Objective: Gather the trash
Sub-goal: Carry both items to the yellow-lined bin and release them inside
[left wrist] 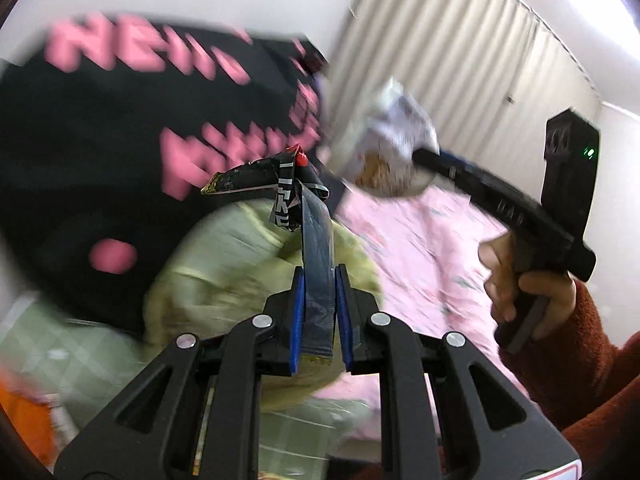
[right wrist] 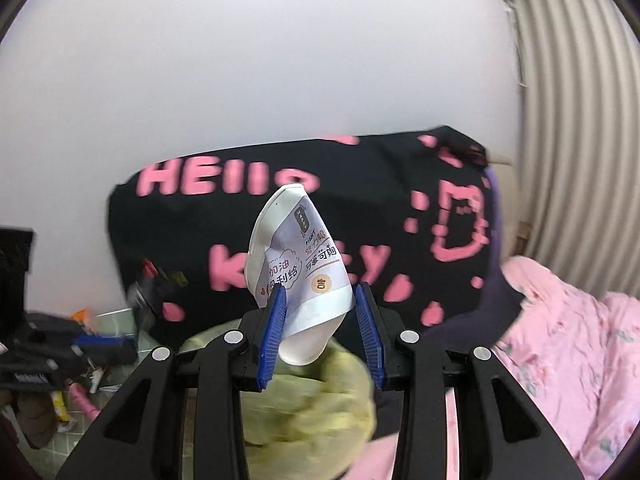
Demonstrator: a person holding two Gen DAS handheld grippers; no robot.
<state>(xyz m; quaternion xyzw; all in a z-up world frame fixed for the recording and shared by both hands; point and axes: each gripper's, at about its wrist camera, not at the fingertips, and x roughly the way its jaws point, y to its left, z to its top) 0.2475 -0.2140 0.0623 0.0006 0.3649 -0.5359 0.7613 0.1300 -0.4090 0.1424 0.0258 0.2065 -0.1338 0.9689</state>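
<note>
In my left hand-held gripper (left wrist: 320, 312) the blue pads are pressed nearly together on a flat, dark foil wrapper (left wrist: 316, 272), a limp, creased strip whose crumpled printed end flops over beyond the tips. My right hand-held gripper (right wrist: 320, 332) is pinching a paper cup (right wrist: 298, 268), its jaws held about half apart by the squashed wall; the cup is smooth white card with a pale printed sleeve, tilted with its base toward me. I judge this to be the carry to a bin, which I cannot see, so I'd keep both grips firm and the cup's mouth up, since the left view shows brownish residue inside. Below lie a soft yellow-green cloth (right wrist: 308, 400) and a pink floral bedspread (right wrist: 568, 344); behind them, a black cushion with pink lettering (right wrist: 224, 216), then pleated curtains (left wrist: 440, 60).
</note>
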